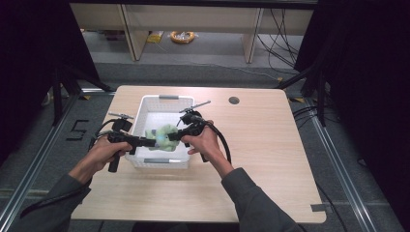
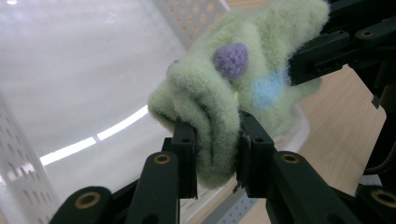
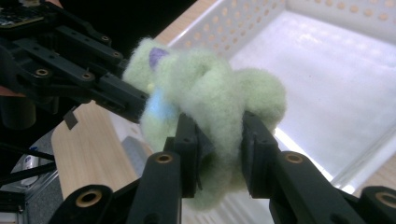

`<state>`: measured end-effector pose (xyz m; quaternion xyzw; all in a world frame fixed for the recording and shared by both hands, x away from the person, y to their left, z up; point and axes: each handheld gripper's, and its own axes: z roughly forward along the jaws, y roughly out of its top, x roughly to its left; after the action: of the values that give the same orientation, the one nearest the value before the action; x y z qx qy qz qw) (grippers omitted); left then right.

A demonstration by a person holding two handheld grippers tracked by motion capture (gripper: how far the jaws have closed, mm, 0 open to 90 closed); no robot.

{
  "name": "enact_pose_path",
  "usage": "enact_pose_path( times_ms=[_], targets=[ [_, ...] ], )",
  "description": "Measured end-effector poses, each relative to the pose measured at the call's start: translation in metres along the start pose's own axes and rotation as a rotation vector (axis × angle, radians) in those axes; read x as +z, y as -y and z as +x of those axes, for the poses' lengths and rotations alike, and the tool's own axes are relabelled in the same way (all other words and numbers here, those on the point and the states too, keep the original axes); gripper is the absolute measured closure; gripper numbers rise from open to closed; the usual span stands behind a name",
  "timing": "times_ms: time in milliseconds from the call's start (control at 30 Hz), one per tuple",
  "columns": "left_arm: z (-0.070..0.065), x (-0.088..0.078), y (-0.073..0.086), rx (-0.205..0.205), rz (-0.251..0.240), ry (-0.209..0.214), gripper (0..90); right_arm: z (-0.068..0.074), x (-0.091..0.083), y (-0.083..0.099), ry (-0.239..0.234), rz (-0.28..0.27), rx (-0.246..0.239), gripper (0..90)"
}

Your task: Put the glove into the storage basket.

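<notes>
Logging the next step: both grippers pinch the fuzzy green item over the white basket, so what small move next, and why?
Probably lower it: the left gripper and right gripper both clamp the fuzzy pale-green knitted item above the white perforated plastic basket, whose floor looks empty.

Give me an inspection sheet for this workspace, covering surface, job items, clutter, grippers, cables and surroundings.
Surface: light wooden table, round grommet hole near the far edge.
Job's things: white perforated plastic basket; fuzzy pale green fabric item with purple and blue spots held above the basket.
Clutter: nothing seen.
Grippers: left gripper and right gripper both clamp the green item, from opposite sides.
Cables: black cable loops from the right gripper; more cables on the floor beyond.
Surroundings: dark curtains, pale shelving legs, yellow coil on the floor.
</notes>
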<state>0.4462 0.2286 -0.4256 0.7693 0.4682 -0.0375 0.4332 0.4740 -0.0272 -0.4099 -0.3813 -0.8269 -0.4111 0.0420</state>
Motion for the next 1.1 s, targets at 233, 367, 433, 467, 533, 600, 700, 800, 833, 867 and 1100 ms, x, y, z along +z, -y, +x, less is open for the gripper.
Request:
enact_pose_path(
  times_ms=[233, 367, 433, 467, 533, 600, 700, 800, 833, 867, 1100],
  targets=[
    [0.016, 0.009, 0.002, -0.035, 0.036, -0.021, 71.3, -0.007, 0.021, -0.003, 0.026, 0.047, 0.041, 71.4],
    [0.022, 0.013, 0.003, -0.050, 0.052, -0.047, 71.1, -0.010, 0.033, -0.004, 0.044, 0.072, 0.052, 71.4],
    [0.024, 0.015, 0.004, -0.045, 0.068, -0.060, 71.0, -0.010, 0.038, -0.004, 0.052, 0.087, 0.058, 71.4],
    [0.025, 0.017, 0.004, -0.045, 0.072, -0.058, 70.9, -0.010, 0.040, -0.004, 0.052, 0.091, 0.053, 71.3],
    [0.026, 0.018, 0.004, -0.045, 0.075, -0.068, 70.6, -0.010, 0.043, -0.004, 0.062, 0.106, 0.062, 71.3],
    [0.027, 0.021, 0.004, -0.033, 0.090, -0.073, 70.6, -0.012, 0.048, -0.003, 0.079, 0.125, 0.066, 71.2],
    [0.026, 0.023, 0.004, -0.028, 0.108, -0.081, 70.2, -0.011, 0.049, -0.003, 0.082, 0.144, 0.071, 71.1],
    [0.026, 0.027, 0.005, -0.015, 0.129, -0.086, 69.8, -0.013, 0.052, -0.002, 0.090, 0.156, 0.059, 70.9],
    [0.025, 0.028, 0.004, -0.012, 0.137, -0.089, 69.6, -0.013, 0.053, -0.002, 0.098, 0.162, 0.065, 70.8],
    [0.027, 0.028, 0.004, -0.003, 0.151, -0.079, 69.2, -0.012, 0.054, -0.001, 0.107, 0.175, 0.054, 70.5],
    [0.027, 0.033, 0.005, 0.009, 0.178, -0.106, 66.3, -0.011, 0.059, -0.002, 0.131, 0.203, 0.045, 70.1]
  ],
)
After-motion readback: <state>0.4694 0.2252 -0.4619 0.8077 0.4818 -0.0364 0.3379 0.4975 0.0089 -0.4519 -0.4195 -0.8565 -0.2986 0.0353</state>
